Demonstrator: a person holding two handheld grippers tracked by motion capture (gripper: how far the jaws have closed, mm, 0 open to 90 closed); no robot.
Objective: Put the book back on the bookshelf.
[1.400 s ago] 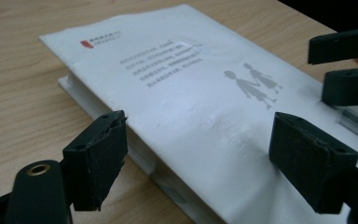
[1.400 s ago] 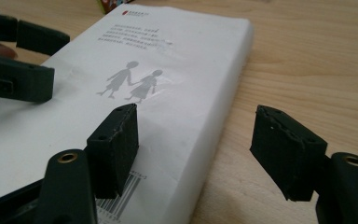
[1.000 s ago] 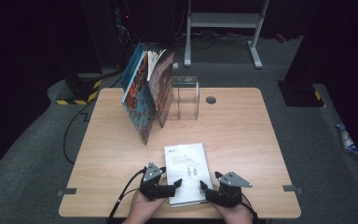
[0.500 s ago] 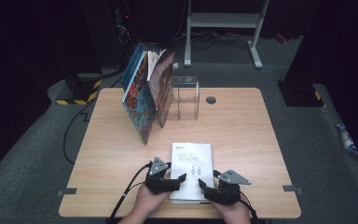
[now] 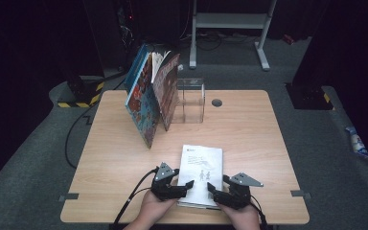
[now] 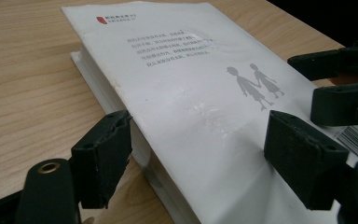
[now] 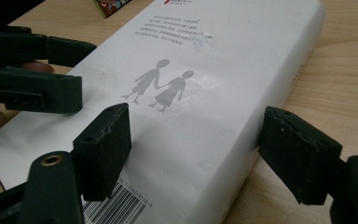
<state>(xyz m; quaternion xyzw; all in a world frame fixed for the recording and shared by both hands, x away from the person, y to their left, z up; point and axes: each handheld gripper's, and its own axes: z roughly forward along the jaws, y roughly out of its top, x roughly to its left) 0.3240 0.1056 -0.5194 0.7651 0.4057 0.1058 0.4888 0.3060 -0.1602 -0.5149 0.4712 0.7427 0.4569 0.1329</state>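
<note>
The big wooden table point(image 5: 249, 129) holds a row of picture books point(image 5: 151, 98) leaning near the back, with a clear box point(image 5: 190, 99) just beside them. A white book point(image 5: 201, 167) lies flat near the front edge, right by the person.

The left gripper point(image 5: 188, 183) is at the book's left edge. In the left gripper view one jaw sits against the pages at the side and the other hangs over the cover. Its jaws have just been closing a little, but they do not squeeze the book yet. The right gripper point(image 5: 211, 188) is at the book's right side. Its jaws stand wide, one over the cover and one out past the spine, and they have just been opening. It holds nothing.

To do this well, I think each gripper should slide one jaw under the book's edge, then pinch firmly. Both should lift together so the book stays level and does not flop
</note>
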